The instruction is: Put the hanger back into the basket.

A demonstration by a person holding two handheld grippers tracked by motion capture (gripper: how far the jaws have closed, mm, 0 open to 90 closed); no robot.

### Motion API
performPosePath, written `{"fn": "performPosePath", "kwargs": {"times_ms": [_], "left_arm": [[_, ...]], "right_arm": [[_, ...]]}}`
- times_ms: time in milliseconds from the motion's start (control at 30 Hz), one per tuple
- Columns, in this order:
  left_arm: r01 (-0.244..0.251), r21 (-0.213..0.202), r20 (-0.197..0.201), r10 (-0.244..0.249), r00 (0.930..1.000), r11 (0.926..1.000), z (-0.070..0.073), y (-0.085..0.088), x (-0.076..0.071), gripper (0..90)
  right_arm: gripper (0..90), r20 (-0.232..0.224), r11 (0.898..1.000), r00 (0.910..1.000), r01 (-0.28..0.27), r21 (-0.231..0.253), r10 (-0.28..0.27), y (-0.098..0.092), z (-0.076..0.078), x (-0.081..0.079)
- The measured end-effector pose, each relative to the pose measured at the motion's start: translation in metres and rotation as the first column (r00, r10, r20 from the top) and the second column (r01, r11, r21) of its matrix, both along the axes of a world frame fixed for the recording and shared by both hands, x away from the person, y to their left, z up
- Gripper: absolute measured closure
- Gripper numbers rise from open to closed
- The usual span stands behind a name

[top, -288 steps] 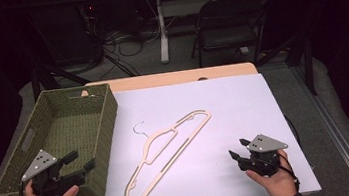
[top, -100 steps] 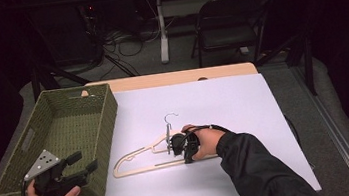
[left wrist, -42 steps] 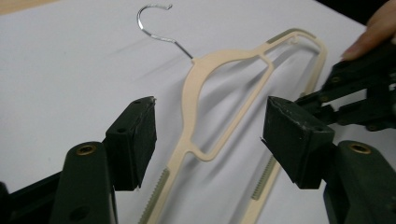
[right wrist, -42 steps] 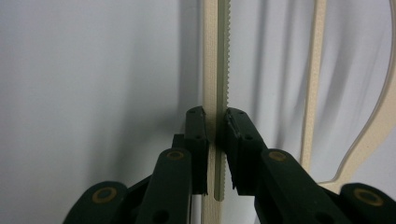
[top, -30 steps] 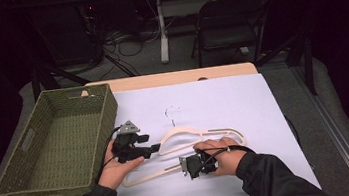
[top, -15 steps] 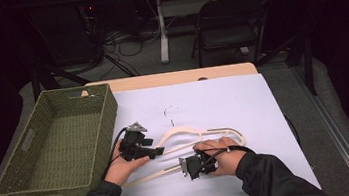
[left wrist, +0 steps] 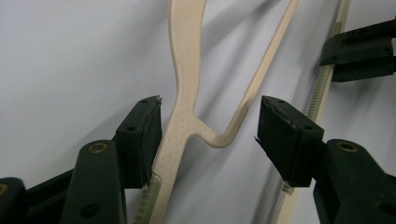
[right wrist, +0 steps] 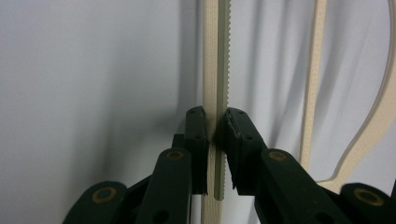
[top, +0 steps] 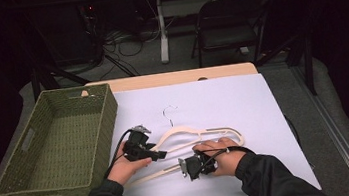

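Two claws worked the cream plastic clothes hanger (top: 195, 138) on the white table (top: 265, 117). The right claw (right wrist: 215, 128) stayed clamped on its toothed bar; the left claw (left wrist: 208, 123) had descended, jaws apart but just closing around the shoulder, so we judged a second grip imminent.

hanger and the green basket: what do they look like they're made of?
Hanger: looks like moulded plastic, cream, matte; the left gripper view shows a fine stippled face, the right gripper view a toothed bar. Its hook looks like thin dark wire. Basket: olive woven fibre or cord by the ribbed weave; which, unclear.
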State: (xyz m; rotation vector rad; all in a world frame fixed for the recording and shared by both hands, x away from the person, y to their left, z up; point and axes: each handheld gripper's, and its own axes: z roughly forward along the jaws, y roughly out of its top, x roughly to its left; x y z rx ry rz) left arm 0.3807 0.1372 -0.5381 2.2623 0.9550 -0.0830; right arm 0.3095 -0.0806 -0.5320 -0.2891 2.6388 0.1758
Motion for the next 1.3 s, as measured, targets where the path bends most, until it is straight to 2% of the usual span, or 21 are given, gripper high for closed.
{"fn": "performPosePath", "kwargs": {"times_ms": [67,100,200,267,333,600,733,1100,1167,1200,1300], "left_arm": [[0.000,0.002,-0.004,0.000,1.0000,1.0000,0.000,0.000,0.000,41.3],[0.005,-0.001,-0.013,-0.005,0.9999,1.0000,0.000,0.001,0.001,42.6],[-0.003,-0.003,-0.023,0.003,0.9997,1.0000,-0.001,0.002,0.002,44.5],[-0.008,0.002,-0.032,0.008,0.9995,1.0000,-0.002,0.002,0.003,45.1],[-0.008,0.006,-0.033,0.008,0.9994,1.0000,-0.003,0.002,0.003,45.2],[-0.006,0.007,-0.033,0.006,0.9994,1.0000,-0.002,0.002,0.003,45.4],[0.005,0.007,-0.013,-0.005,0.9999,1.0000,0.000,0.002,0.001,49.3],[0.022,-0.016,0.025,-0.021,0.9995,0.9996,0.013,0.007,-0.009,56.2],[0.031,-0.014,0.030,-0.030,0.9991,0.9994,0.015,0.008,-0.010,56.9],[0.034,-0.018,0.028,-0.033,0.9991,0.9993,0.016,0.008,-0.011,57.9],[0.045,-0.008,0.036,-0.044,0.9984,0.9990,0.019,0.008,-0.013,59.5]], "right_arm": [[79.7,-0.002,1.000,1.0000,0.000,-0.001,0.000,0.000,0.000,0.000],[79.8,0.012,1.000,0.9999,0.002,-0.008,-0.002,0.000,0.000,-0.001],[79.8,0.006,1.000,1.0000,-0.004,0.009,0.004,-0.001,-0.002,0.000],[79.8,0.015,1.000,0.9999,0.003,-0.004,-0.003,-0.001,-0.002,-0.001],[79.8,0.005,1.000,1.0000,-0.004,0.007,0.004,-0.001,-0.003,0.000],[79.8,0.014,1.000,0.9999,-0.006,0.022,0.006,-0.002,-0.003,-0.001],[79.7,0.008,1.000,1.0000,-0.002,0.006,0.002,-0.002,-0.003,0.000],[79.5,0.025,1.000,0.9996,-0.009,0.006,0.009,-0.002,-0.004,-0.001],[79.5,0.033,1.000,0.9994,-0.009,-0.016,0.010,-0.001,-0.002,-0.001],[79.4,0.036,1.000,0.9993,-0.013,-0.001,0.013,-0.002,-0.004,-0.001],[79.3,0.043,1.000,0.9989,-0.016,-0.005,0.016,-0.001,-0.005,-0.001]]}}
